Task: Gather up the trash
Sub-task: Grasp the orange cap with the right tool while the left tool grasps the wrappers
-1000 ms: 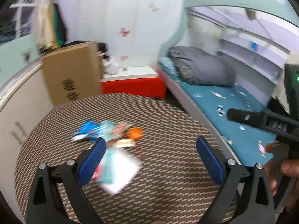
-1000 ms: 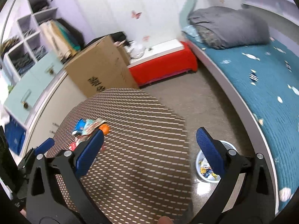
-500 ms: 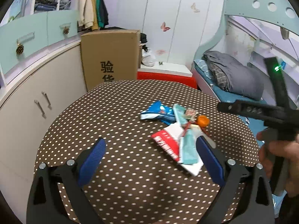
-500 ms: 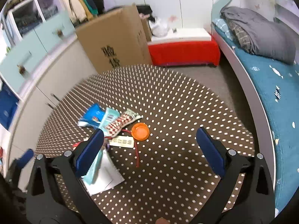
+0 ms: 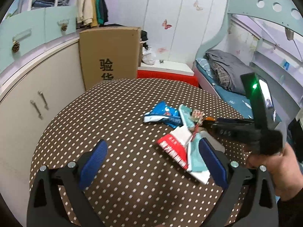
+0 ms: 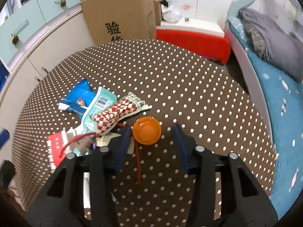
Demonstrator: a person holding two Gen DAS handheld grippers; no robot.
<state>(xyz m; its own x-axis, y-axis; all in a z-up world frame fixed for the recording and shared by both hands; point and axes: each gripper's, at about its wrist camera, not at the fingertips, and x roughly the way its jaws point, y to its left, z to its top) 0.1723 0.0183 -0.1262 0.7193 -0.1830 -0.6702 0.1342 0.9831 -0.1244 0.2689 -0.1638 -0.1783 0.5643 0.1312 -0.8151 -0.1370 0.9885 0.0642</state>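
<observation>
Over the orange lid [image 6: 146, 132], right gripper [image 6: 151, 136] fingers just narrowed, unclamped.

Wrappers [image 6: 106, 113] lie left of the cap [image 6: 146, 130] on the table [image 6: 189, 87].

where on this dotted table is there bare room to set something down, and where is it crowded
Bare cloth runs along the far edge of the table toward the cardboard box and red bench, and down the side toward the bed. It is crowded on the cabinet side, where the wrappers, orange lid and red string overlap beside the right gripper.
</observation>
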